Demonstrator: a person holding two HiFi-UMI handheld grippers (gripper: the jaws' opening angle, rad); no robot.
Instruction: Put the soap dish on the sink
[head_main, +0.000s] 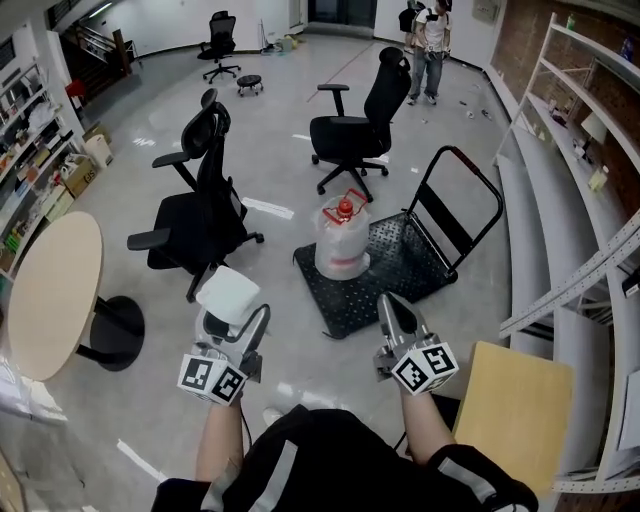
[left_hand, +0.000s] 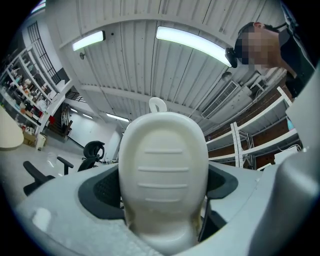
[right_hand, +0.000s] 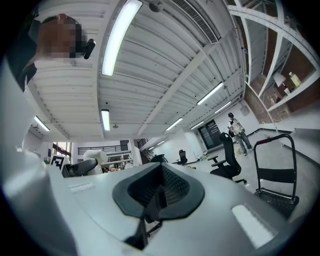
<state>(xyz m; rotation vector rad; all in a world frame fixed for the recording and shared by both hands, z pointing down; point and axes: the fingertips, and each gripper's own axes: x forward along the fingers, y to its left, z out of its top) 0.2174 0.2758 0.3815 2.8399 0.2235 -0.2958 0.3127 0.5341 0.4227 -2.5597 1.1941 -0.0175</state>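
Note:
In the head view the white soap dish (head_main: 228, 294) sticks up from my left gripper (head_main: 238, 322), held low at the left above the floor. From the left gripper view the dish (left_hand: 163, 170) fills the middle, ribbed side facing the camera, and the left gripper (left_hand: 163, 210) is shut on its lower end and tilted up toward the ceiling. My right gripper (head_main: 394, 312) is at the lower right of the head view. In its own view the right gripper (right_hand: 156, 196) is shut with nothing between its pads. No sink shows in any view.
A black office chair (head_main: 200, 205) stands just ahead on the left, another (head_main: 365, 115) farther back. A black platform cart (head_main: 400, 262) carries a wrapped water jug (head_main: 342, 240). A round wooden table (head_main: 50, 290) is at the left, white shelving (head_main: 570, 200) at the right, a wooden board (head_main: 515, 405) at my right.

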